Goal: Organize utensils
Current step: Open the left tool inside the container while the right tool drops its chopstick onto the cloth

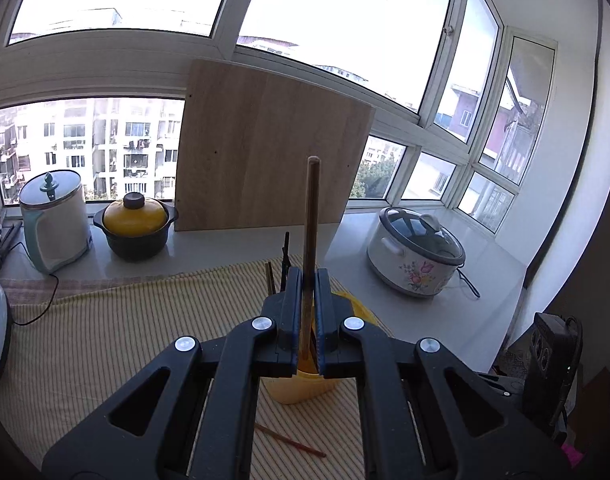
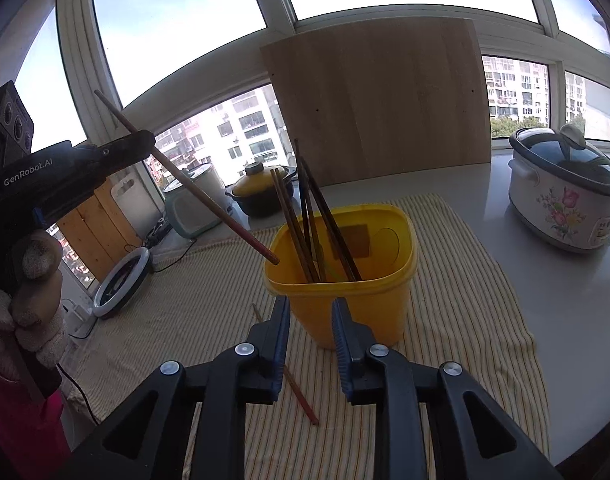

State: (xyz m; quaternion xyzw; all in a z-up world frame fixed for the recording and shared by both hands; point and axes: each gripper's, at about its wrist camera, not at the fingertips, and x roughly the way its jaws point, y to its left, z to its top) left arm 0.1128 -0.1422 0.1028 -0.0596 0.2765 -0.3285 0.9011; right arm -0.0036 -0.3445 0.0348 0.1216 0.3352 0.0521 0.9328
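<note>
One chopstick (image 1: 311, 240) clamped in my left tool (image 1: 309, 280), tip aimed into yellow holder (image 2: 369, 312); right tool (image 2: 309, 312) parted, empty, above a stray chopstick (image 2: 301, 396).

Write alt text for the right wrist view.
The right gripper, jaws open, points at a yellow container holding chopsticks. At left, the left gripper angles another chopstick toward its rim.

Glossy yellow plastic container (image 2: 357, 304), wooden chopsticks (image 2: 309, 220)
</note>
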